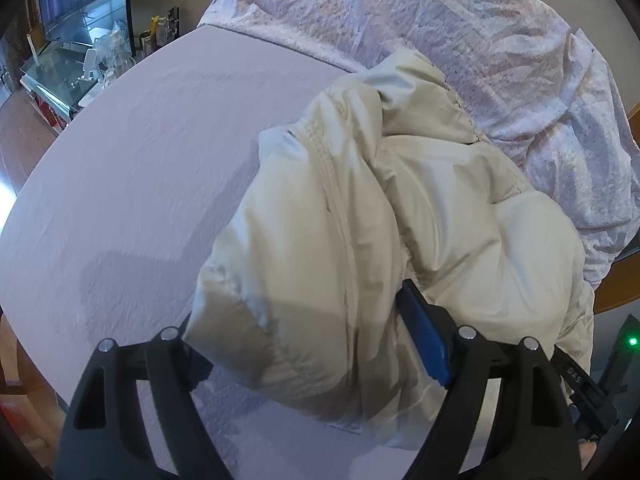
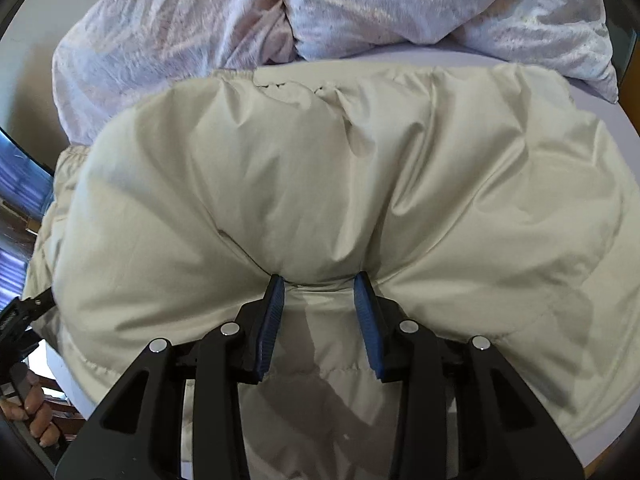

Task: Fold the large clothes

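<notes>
A cream puffy jacket (image 1: pixel 384 216) lies bunched on a lilac bed sheet (image 1: pixel 132 160). My left gripper (image 1: pixel 308 332) stands wide open around the jacket's near end; its right blue pad (image 1: pixel 424 340) shows, and the left pad is hidden under the fabric. In the right wrist view the jacket (image 2: pixel 320 168) fills the frame. My right gripper (image 2: pixel 320 292) has its blue pads (image 2: pixel 272 320) partly apart, pressed into a fold of the jacket that bulges between them.
A crumpled floral duvet (image 1: pixel 460 28) lies behind the jacket, also in the right wrist view (image 2: pixel 240 12). A glass desk with clutter (image 1: pixel 76 68) stands at far left. The bed's wooden edge (image 1: pixel 616 288) is at right. The left gripper (image 2: pixel 20 320) shows at the right wrist view's left edge.
</notes>
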`<state>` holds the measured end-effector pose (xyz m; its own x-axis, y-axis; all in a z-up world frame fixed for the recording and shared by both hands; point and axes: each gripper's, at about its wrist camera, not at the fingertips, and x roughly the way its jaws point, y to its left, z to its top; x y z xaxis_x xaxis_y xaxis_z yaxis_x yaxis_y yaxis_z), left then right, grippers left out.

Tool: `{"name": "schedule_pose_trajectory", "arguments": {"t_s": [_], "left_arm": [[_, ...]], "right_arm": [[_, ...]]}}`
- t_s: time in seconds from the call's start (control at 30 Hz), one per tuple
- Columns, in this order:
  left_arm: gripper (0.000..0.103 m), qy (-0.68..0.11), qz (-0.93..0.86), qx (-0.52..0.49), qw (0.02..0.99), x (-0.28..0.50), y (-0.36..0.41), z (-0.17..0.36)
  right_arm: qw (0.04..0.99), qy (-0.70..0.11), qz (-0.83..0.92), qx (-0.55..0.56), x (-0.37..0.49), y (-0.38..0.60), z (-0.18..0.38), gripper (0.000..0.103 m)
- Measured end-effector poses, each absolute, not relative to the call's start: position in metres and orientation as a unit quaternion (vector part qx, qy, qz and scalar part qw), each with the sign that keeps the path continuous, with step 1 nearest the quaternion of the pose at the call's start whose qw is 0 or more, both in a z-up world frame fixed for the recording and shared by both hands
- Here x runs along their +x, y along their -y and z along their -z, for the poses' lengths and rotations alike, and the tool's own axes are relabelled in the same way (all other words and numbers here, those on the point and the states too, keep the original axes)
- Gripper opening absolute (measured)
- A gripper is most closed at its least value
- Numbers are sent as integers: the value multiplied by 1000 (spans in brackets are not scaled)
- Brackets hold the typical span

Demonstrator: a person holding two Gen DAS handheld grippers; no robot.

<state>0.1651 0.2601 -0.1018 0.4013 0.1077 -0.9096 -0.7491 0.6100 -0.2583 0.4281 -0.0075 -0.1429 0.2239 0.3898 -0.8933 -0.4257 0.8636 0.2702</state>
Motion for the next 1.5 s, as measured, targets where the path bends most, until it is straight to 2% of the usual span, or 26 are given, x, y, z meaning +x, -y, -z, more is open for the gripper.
{"name": "schedule_pose_trajectory", "arguments": {"t_s": [0.17,0.67,0.73,0.9,1.0,1.3,1.5], "left_arm": [[83,-461,-274,-350,768,165,-262,102],[84,-429,-256,-425,755,162,-277,121],[77,-422,-252,-437,753,162,-277,123],[42,-416,-244,-411,774,167,-268,107],[32,-408,-240,-389,791,172,-260,88],[28,-350,-175,-334,858,193,-213,6],[28,-336,-126,-313,879,212,-176,-27]], "right_arm": [[801,-539,-258,-26,419,5,150,39],[803,-537,-258,-23,421,6,149,39],[802,-537,-260,-22,421,7,149,39],[802,-537,-261,-23,420,7,149,39],[802,-537,-262,-24,421,7,148,39],[802,-536,-263,-26,420,7,148,39],[801,-535,-267,-24,420,9,148,39]]}}
